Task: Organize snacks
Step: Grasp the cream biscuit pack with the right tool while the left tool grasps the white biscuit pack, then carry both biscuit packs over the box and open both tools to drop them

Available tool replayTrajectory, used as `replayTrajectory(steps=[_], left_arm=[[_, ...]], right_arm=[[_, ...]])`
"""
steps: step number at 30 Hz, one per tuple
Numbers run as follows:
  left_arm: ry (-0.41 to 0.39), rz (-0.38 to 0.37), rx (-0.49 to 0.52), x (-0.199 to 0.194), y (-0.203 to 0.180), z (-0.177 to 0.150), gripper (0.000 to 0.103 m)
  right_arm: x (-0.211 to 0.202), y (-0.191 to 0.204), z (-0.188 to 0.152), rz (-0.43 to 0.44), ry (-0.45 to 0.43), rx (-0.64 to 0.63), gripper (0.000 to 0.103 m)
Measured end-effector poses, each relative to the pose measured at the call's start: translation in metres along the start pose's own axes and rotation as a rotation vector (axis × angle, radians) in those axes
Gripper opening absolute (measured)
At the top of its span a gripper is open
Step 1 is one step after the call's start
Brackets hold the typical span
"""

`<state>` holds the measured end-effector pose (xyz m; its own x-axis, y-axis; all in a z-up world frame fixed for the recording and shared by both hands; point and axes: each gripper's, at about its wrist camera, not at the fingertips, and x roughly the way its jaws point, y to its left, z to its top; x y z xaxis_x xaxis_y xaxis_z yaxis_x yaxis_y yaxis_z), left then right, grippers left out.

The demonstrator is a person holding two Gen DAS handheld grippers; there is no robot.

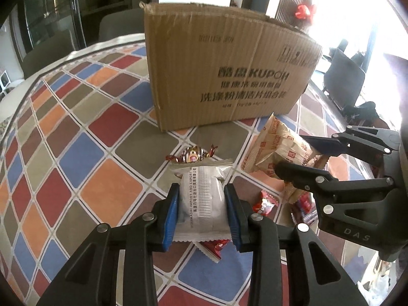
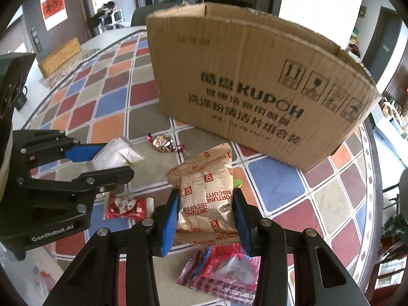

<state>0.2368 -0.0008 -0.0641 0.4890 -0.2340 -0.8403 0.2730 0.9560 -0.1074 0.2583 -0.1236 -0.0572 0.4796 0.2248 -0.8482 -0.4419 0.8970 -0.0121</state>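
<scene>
The left claw [image 1: 201, 213] pinches a white snack [image 1: 201, 199] and the right claw [image 2: 206, 216] pinches a gold biscuit pack [image 2: 206, 201], both just above the surface [image 1: 102, 153], likely to drop into the box [image 2: 255, 81] (open on top). More snacks lie below.

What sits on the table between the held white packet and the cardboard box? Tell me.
One small foil-wrapped candy, just beyond the white packet; past it, bare tablecloth up to the cardboard box. The left wrist view shows it.

Home dining rm: checkered tablecloth [image 2: 107, 97], chairs [image 1: 114, 25], glass-door cabinet [image 1: 48, 7].
</scene>
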Motion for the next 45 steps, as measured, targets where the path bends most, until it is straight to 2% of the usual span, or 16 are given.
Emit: replayTrajectory(steps=[17,29,37,45], left_arm=[[-0.153,0.006,0.007,-0.057,-0.014,0.037,0.035],[-0.255,0.027,0.024,-0.084,-0.019,0.086,0.035],[-0.298,0.031,0.021,-0.092,-0.019,0.119,0.035],[-0.313,0.038,0.006,-0.083,-0.012,0.15,0.035]], right_arm=[[-0.057,-0.015,0.022,0.003,-0.159,0.103,0.041],[-0.094,-0.033,0.054,-0.014,-0.284,0.15,0.041],[-0.107,-0.049,0.081,-0.029,-0.336,0.171,0.041],[-0.1,-0.065,0.107,-0.045,-0.339,0.185,0.041]])
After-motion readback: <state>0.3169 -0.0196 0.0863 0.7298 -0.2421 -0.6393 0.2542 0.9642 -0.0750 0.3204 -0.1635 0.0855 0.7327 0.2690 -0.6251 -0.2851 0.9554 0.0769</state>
